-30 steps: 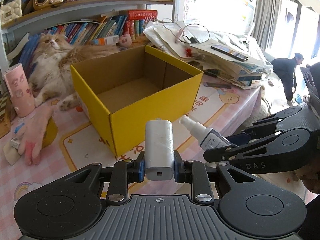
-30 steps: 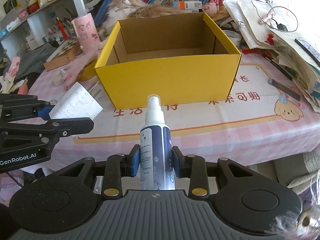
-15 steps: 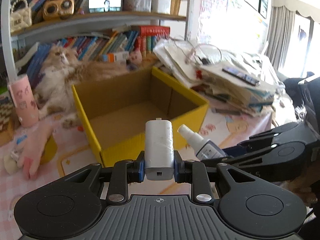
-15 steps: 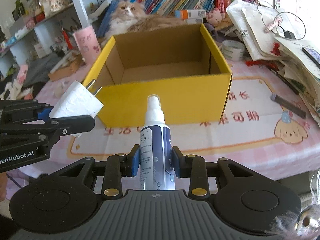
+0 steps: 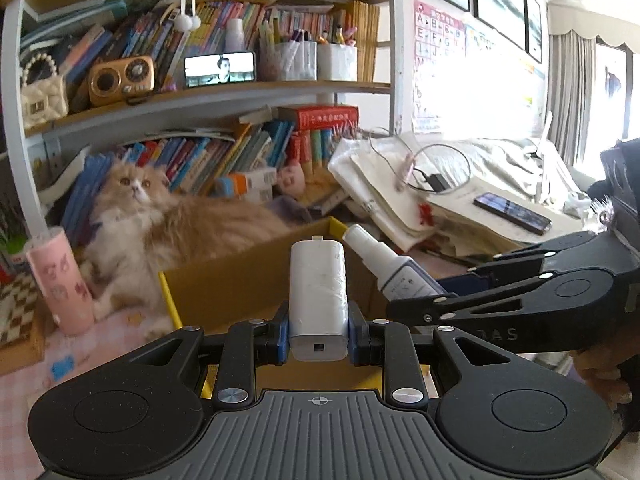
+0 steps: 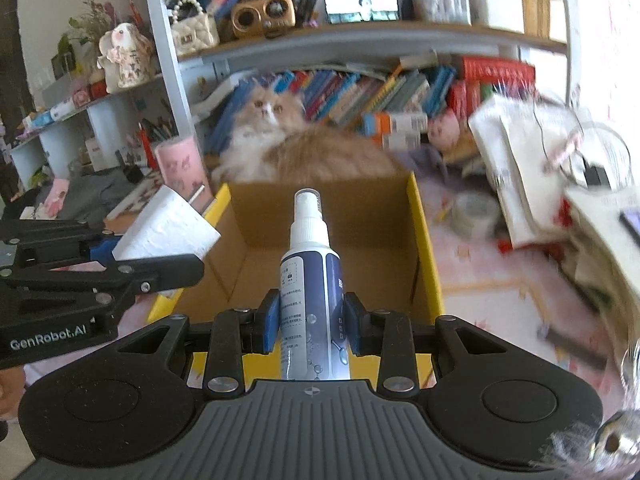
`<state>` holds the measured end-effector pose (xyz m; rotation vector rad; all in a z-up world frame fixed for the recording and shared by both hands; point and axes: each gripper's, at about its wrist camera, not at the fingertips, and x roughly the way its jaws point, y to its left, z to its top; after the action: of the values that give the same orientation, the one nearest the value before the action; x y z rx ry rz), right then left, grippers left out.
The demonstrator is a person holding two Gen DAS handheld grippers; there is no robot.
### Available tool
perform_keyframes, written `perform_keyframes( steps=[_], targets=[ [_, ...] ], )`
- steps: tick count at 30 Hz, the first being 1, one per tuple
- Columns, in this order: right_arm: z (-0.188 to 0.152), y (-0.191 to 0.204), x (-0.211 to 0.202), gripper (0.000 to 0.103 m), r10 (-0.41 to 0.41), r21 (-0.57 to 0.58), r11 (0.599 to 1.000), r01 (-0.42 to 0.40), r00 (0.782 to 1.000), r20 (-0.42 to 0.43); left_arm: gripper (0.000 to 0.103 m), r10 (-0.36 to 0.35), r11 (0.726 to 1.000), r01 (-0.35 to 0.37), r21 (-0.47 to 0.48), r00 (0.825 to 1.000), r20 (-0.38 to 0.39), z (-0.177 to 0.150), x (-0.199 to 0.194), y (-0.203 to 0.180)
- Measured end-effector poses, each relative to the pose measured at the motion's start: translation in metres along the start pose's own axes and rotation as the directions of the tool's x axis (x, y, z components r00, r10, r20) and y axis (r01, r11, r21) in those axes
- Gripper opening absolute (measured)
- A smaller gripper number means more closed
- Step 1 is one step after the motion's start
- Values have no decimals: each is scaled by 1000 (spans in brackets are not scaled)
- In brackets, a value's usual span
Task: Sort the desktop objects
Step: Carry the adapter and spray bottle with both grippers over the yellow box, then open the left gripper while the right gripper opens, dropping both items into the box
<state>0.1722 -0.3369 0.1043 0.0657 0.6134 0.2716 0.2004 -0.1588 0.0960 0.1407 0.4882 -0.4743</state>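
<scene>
My left gripper [image 5: 318,336] clamps the white charger [image 5: 318,298]; my right gripper [image 6: 311,322] clamps the spray bottle [image 6: 310,284]. Both hang over the yellow box [image 6: 426,248], just inside its near rim, interior open. A cat [image 6: 296,148] lies behind the box, a tape roll [image 6: 476,214] to its right.

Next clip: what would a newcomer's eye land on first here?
Probably the fluffy orange-and-white cat lying behind the open yellow cardboard box, staring at the camera. Next, the left tongs gripping a white plug adapter and the right tongs gripping a white-and-navy spray bottle, both at the box's near edge.
</scene>
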Motion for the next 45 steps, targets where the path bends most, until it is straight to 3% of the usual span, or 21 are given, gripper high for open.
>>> perform_keyframes(
  steps=[5,10,17,24,33,37,45],
  targets=[
    [20,-10,30,30,1,-43,999,-1,1000,1,25,54,998,-55,-10,998,-15,10,36,12],
    [27,-15,74,30,-6,-98,995,-1,997,-73,25,102,995,-101,10,989,-111,3,74,21],
    [13,-19,119,30,-38,-181,983,1,979,-201,25,118,993,-113,35,969,-217,-17,107,20],
    [3,-19,142,30,-53,-244,970,-18,958,-281,25,122,992,-110,63,960,-253,-23,118,15],
    [1,-19,141,30,-48,-239,971,-18,962,-269,35,132,991,-123,55,972,-197,-13,107,15],
    [8,-20,130,31,-45,-221,975,-6,973,-228,46,139,990,-135,38,980,-141,-7,91,16],
    [24,-19,94,30,-19,-167,986,0,993,-115,48,115,993,-114,10,992,-60,3,50,7]
  ],
)
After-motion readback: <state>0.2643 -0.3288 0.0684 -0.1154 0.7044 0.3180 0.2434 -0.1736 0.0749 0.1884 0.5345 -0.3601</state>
